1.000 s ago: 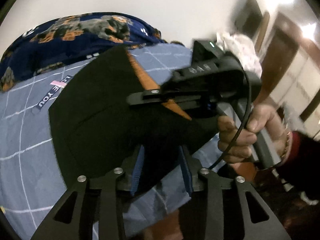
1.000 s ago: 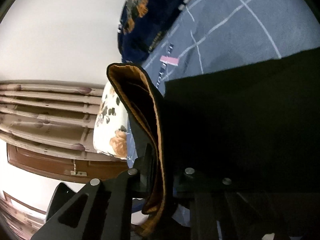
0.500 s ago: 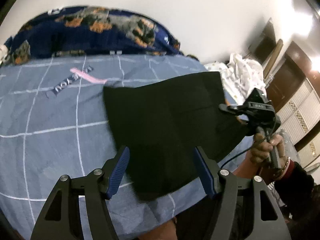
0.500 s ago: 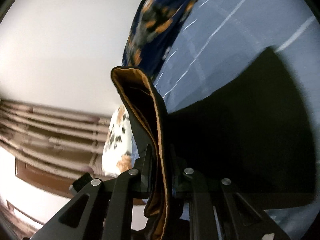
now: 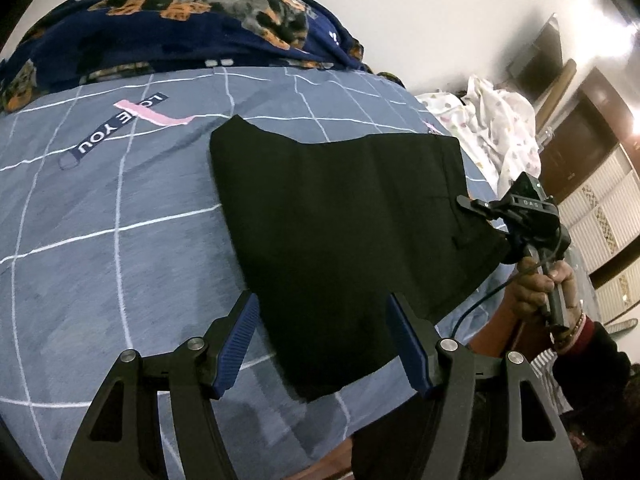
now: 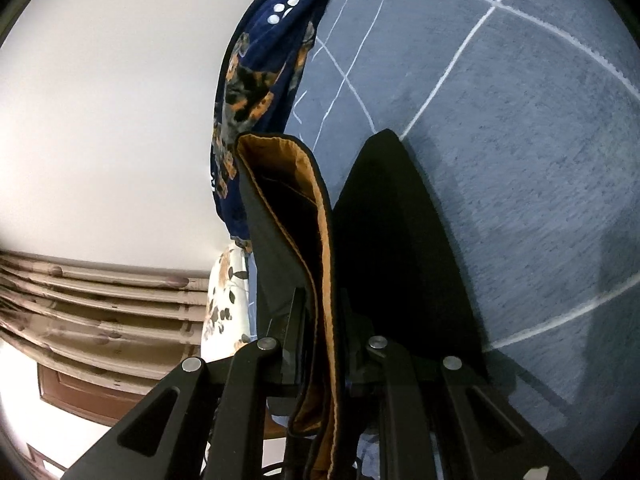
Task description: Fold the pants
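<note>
Black pants [image 5: 344, 236] lie folded flat on the blue checked bedsheet [image 5: 120, 264]. My left gripper [image 5: 326, 340] is open above their near edge, and its blue pads [image 5: 236, 344] stand clear of the cloth on both sides. At the pants' right corner my right gripper [image 5: 490, 216] is held by a hand [image 5: 536, 284]. In the right wrist view that gripper [image 6: 320, 320] is shut on the waistband [image 6: 316, 256], a black edge with an orange lining that stands up between the fingers. The remaining black cloth [image 6: 396, 248] spreads out to the right.
A dark blue blanket [image 5: 180, 28] with a dog print is piled along the far side of the bed. White patterned bedding [image 5: 500, 128] lies off the bed's right end, near wooden cabinets [image 5: 592, 184]. A white wall [image 6: 112, 100] and a wooden headboard [image 6: 100, 300] stand to the left.
My left gripper has let go of the pants and opened wide. The pants have dropped flat on the sheet. My right gripper has carried the waistband out to the right, still gripped.
</note>
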Demonstrator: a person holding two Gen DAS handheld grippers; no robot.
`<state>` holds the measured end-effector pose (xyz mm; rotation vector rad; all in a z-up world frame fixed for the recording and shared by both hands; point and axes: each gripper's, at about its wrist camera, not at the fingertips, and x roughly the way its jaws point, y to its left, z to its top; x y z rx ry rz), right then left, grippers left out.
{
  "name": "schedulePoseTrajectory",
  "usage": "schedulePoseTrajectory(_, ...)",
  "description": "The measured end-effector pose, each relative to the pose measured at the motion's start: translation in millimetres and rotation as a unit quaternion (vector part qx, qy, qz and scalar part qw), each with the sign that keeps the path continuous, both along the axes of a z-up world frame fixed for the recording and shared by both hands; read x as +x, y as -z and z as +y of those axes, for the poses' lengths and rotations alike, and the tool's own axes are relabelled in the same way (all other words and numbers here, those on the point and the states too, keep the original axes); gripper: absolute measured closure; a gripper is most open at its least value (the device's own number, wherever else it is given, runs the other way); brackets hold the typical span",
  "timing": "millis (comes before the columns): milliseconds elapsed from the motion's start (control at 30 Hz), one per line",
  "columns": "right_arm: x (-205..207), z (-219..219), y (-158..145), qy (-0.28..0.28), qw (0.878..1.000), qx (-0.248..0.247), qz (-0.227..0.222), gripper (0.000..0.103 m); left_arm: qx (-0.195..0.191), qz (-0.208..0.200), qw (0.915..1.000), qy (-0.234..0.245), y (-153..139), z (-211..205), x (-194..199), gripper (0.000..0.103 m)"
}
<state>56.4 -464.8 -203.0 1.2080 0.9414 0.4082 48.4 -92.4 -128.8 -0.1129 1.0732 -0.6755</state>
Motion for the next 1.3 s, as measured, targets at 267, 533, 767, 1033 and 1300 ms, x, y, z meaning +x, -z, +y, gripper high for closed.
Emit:
schedulePoseTrajectory(267, -18, -38, -5, 0.055, 0.997, -0.046, 0.020, 0.083, -0.006, 0.019, 0.9997, 0.012, 12, -10, 5, 0.035)
schedulePoseTrajectory(533, -75, -27, -52, 0.012, 0.999, 0.005, -0.032, 0.081, -0.030, 0.027, 0.9991, 0.011, 13, -7, 7, 0.035)
schedulePoseTrajectory(767, -85, -9, -6, 0.012, 0.998, 0.018, 0.052, 0.081, -0.029, 0.025, 0.9992, 0.011, 14, -8, 8, 0.035)
schedulePoseTrajectory(1033, -74, -10, -6, 0.038, 0.998, 0.003, 0.057, 0.073, -0.030, 0.032, 0.9990, 0.003, 18, -4, 8, 0.034)
schedulePoseTrajectory(1300, -90, -7, -33, 0.056, 0.998, -0.028, 0.013, 0.092, -0.032, 0.031, 0.9990, -0.001, 17, -1, 9, 0.033)
